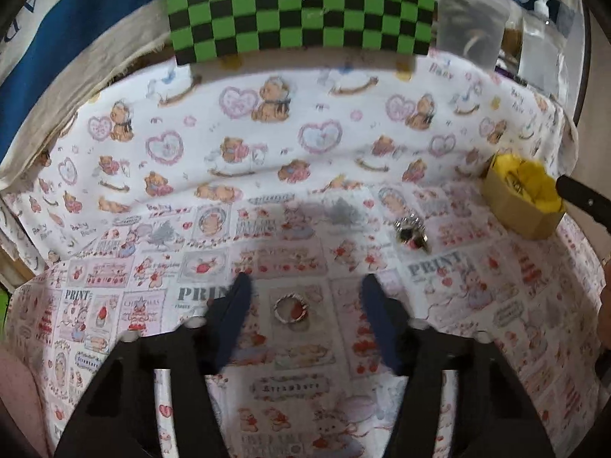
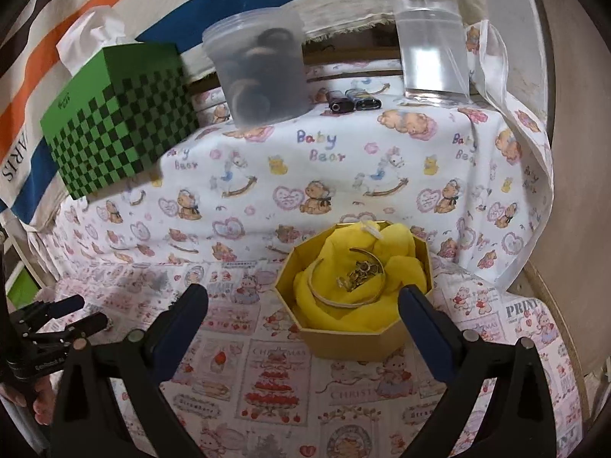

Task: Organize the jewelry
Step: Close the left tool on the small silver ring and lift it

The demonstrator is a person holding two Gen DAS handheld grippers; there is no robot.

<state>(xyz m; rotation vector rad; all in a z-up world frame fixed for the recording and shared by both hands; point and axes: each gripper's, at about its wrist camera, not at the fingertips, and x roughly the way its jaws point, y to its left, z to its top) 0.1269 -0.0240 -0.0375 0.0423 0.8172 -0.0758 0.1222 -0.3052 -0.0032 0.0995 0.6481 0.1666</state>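
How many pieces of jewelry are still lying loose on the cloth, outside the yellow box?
2: a ring lies between the open jaws of the left gripper, and a small metallic cluster sits farther right, short of the yellow box. Others may be hidden.

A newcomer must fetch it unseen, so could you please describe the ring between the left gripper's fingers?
On the strawberry-print cloth, look between the open left gripper fingers. The small ring lies flat there, alone; the other loose jewelry cluster sits farther off, toward the yellow-lined box.
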